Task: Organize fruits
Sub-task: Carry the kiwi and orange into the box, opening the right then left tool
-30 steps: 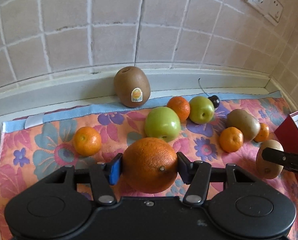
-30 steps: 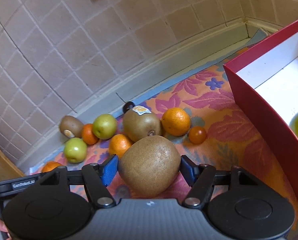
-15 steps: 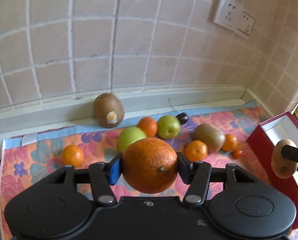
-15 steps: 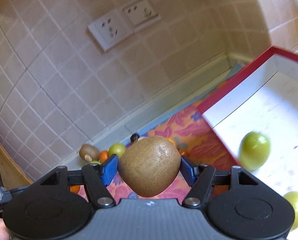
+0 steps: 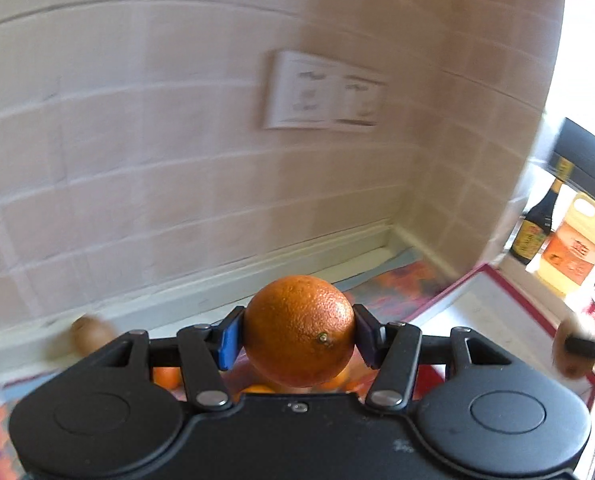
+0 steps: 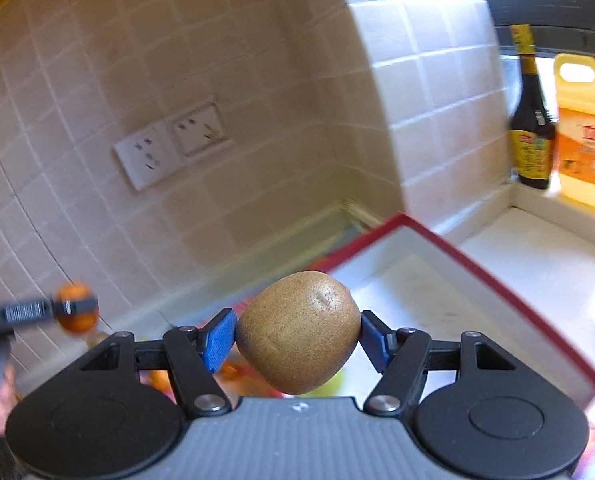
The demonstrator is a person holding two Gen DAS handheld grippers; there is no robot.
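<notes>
Two fruits are in the air: the orange (image 5: 299, 330) clamped between the pads of the left gripper (image 5: 297, 338), and the kiwi (image 6: 297, 332) pinched by the right gripper (image 6: 295, 338), which hangs over the near edge of the red box (image 6: 477, 268). Neither has been set down. A green fruit (image 6: 331, 384) shows under the kiwi, seemingly already boxed. Several small oranges (image 5: 165, 376) and another kiwi (image 5: 89, 332) lie on the flowered cloth (image 5: 393, 292), so much sorting seems left.

A flowered cloth (image 5: 393, 284) and red-rimmed box (image 6: 537, 320) cover the counter (image 6: 557, 260).
</notes>
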